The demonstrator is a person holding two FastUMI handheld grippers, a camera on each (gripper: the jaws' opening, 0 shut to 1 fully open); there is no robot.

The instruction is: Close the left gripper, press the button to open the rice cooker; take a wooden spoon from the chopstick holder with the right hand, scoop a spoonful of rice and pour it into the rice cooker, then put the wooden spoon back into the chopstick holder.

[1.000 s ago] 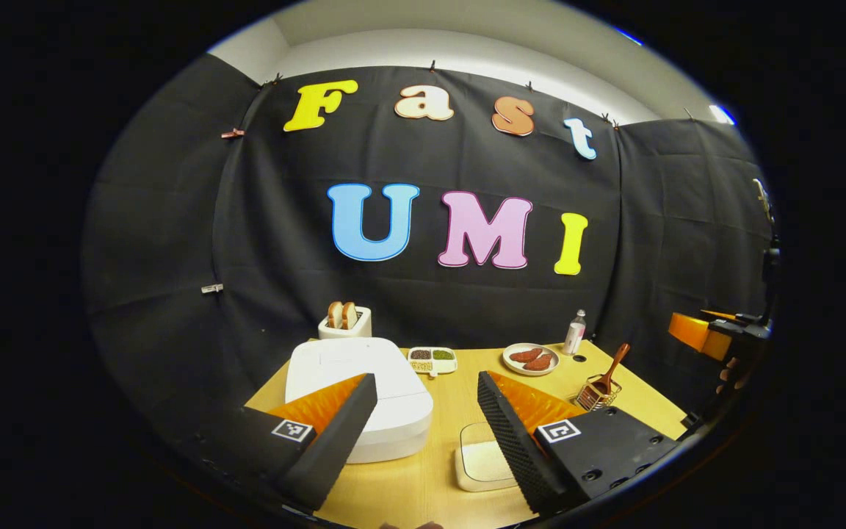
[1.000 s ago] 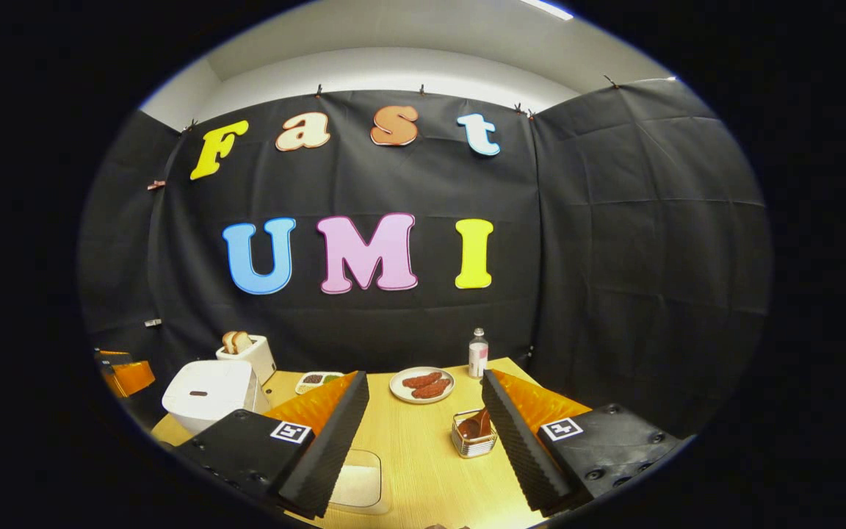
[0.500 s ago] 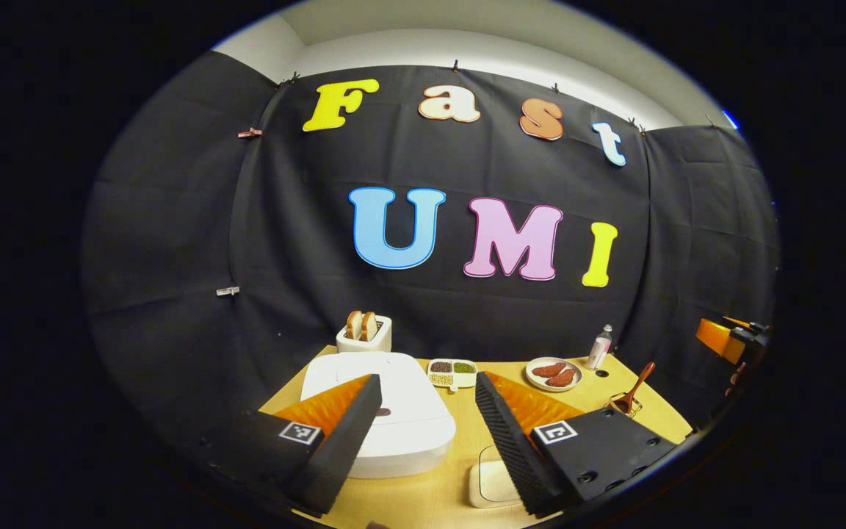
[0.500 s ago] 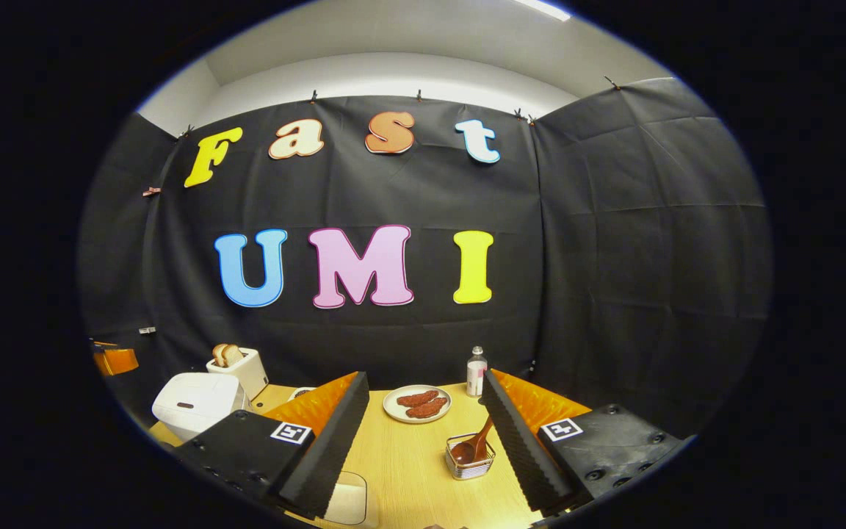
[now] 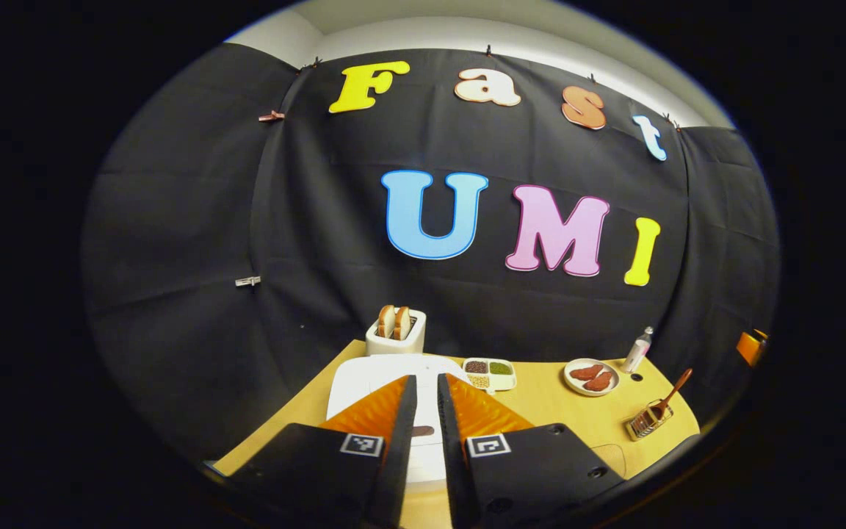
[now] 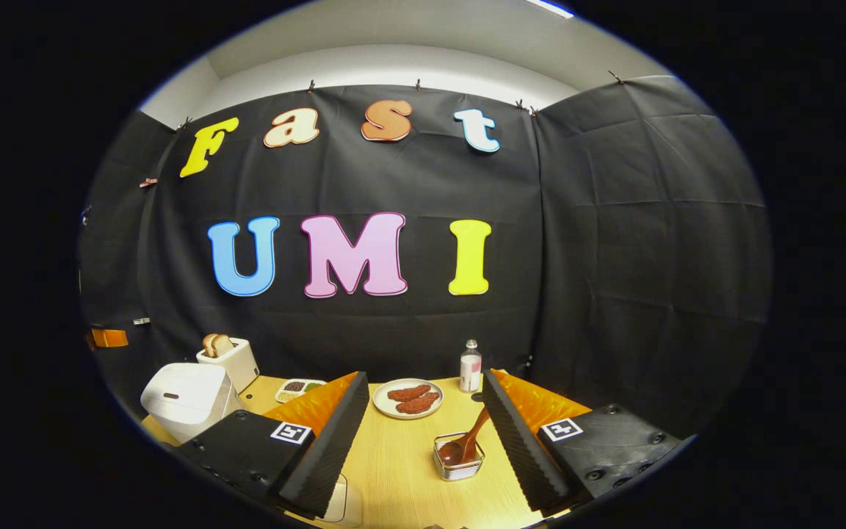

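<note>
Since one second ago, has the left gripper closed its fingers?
Yes. The left gripper has narrowed to a slim gap, now framing the button on the rice cooker.

You face a booth of black cloth walls (image 6: pixel 614 242) clipped up along the top, a pale ceiling (image 6: pixel 393 44) above, and a light wooden table (image 6: pixel 401 455) below.

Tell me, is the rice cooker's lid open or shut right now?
Shut. The rice cooker shows its white lid lying flat on the body, and the left gripper, jaws nearly together, hovers above its dark button.
</note>
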